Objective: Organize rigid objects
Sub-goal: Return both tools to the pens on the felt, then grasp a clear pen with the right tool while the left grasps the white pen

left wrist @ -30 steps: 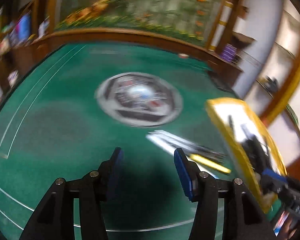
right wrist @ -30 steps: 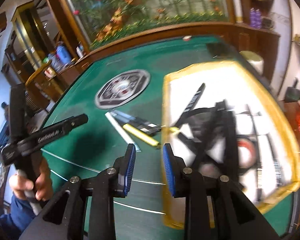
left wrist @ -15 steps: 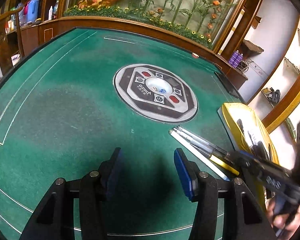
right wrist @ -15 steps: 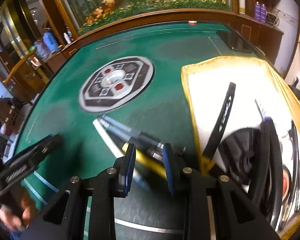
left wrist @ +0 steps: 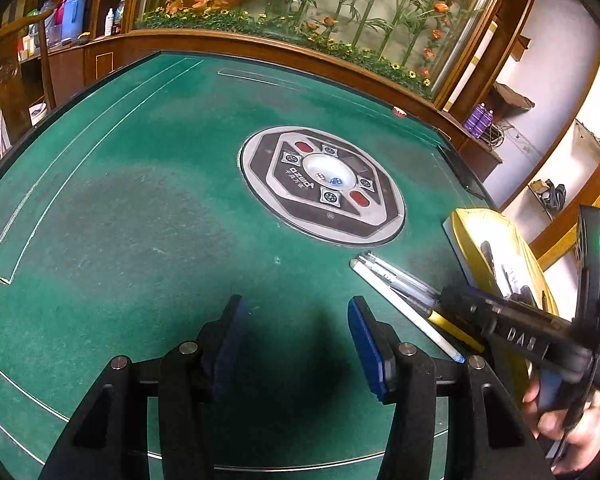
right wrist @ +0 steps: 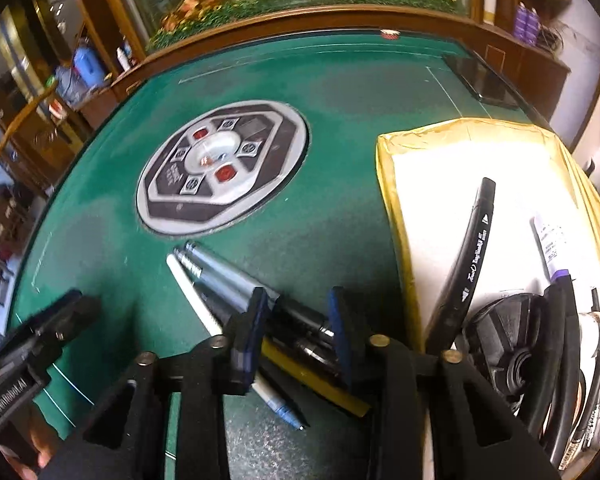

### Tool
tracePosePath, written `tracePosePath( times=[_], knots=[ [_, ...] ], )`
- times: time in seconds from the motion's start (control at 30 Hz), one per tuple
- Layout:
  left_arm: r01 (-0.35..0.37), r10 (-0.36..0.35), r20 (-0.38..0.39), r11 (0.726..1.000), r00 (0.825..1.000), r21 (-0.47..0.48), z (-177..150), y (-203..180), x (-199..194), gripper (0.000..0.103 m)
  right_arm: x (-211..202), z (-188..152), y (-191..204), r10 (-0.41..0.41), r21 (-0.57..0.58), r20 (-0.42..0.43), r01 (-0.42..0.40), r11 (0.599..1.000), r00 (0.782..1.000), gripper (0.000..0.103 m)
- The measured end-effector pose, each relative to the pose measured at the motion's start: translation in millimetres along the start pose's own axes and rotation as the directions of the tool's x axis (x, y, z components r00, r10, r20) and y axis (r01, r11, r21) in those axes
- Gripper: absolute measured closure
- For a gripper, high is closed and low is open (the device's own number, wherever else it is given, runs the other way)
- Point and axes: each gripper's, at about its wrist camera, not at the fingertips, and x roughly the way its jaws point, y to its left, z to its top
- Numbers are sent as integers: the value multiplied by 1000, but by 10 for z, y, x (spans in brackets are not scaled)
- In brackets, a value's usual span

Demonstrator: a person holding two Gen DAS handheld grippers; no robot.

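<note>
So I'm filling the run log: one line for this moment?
right gripper: fingers opening over pens | left gripper: open, nothing between | yellow tray: holds black marker

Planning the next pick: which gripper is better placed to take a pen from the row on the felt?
Right. The right gripper hangs directly over the pens, its jaws opening with pens between them. The left gripper is open over bare felt, with the pens off to its right.
</note>
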Motion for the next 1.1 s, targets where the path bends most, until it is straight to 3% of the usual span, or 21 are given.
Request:
tracePosePath(
  times=[0.1,0.2,0.33,0.5,0.63,0.8,1.1],
  knots=[
    [-3,3,0,1000,1000,-11,5,22,3,47,18,-33,95,-18,-51,-14,17,999,1000,61],
    [-7,7,1,1000,1000,-14,1,26,-5,47,-2,-73,164,-17,-82,-30,14,997,999,60],
    [-10,10,7,1000,1000,-23,-1,42,-27,47,-1,-189,353,103,-115,-109,-115,987,989,60],
    [-12,12,3,999,1000,-39,6,92,-29,47,-100,-381,594,215,-160,-136,-236,958,967,62],
    [-8,8,-5,999,1000,-41,2,129,-32,47,-260,-346,467,149,-129,-36,-153,980,988,62],
    [-9,9,-6,999,1000,-50,3,197,-50,47,-226,-340,357,149,-90,-31,-151,984,988,77],
    [-50,50,-2,998,999,-45,-11,306,-67,47,-52,-364,586,95,-172,-15,-96,980,995,78]
  ],
)
